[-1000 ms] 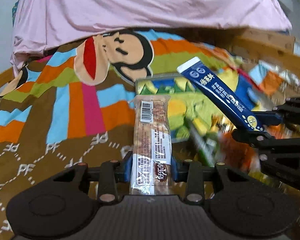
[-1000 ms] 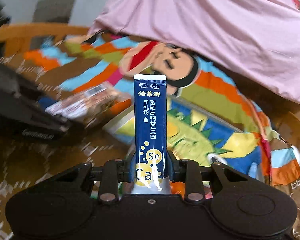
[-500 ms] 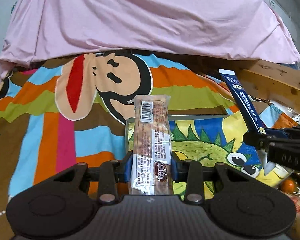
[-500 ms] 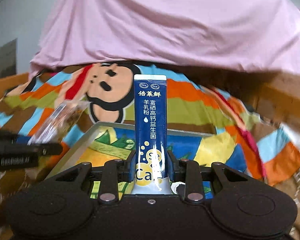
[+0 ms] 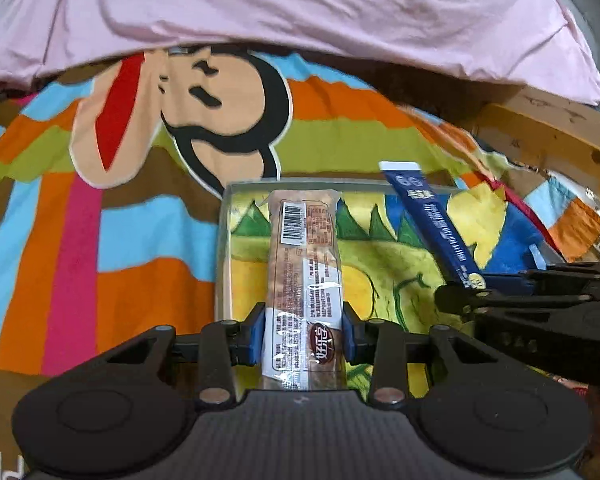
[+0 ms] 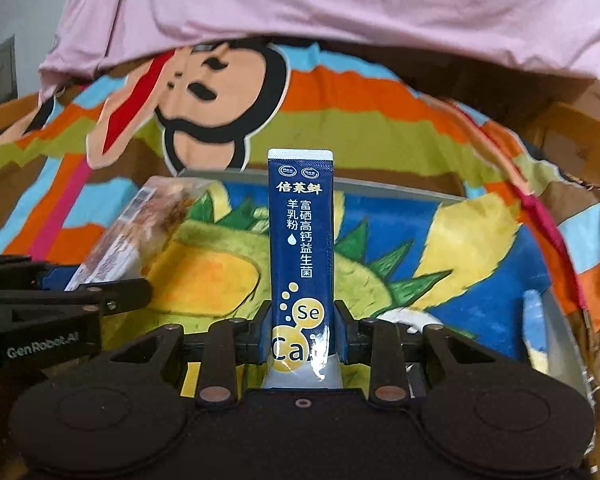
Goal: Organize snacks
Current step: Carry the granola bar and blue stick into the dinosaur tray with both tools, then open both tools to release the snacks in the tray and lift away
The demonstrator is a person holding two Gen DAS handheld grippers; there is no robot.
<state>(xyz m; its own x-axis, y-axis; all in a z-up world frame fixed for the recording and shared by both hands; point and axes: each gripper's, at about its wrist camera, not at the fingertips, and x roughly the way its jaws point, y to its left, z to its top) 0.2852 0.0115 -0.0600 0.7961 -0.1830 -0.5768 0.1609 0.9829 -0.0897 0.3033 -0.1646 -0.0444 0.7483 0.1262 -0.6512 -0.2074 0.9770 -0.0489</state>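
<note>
Left wrist view: clear-wrapped snack bar (image 5: 305, 280) clamped in left gripper (image 5: 304, 340) jaws, above dinosaur-print tray (image 5: 224, 240). Beside it, blue powder sachet (image 6: 302, 240) pinched in right gripper (image 6: 303, 338) jaws, over same tray. Beneath, colourful cartoon blanket (image 5: 100, 220); beyond, pink sheet (image 5: 300, 8).

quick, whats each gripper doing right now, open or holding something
Left gripper: closed on the clear-wrapped snack bar, over the dinosaur tray.
Right gripper: closed on the blue powder stick, over the same tray.
</note>
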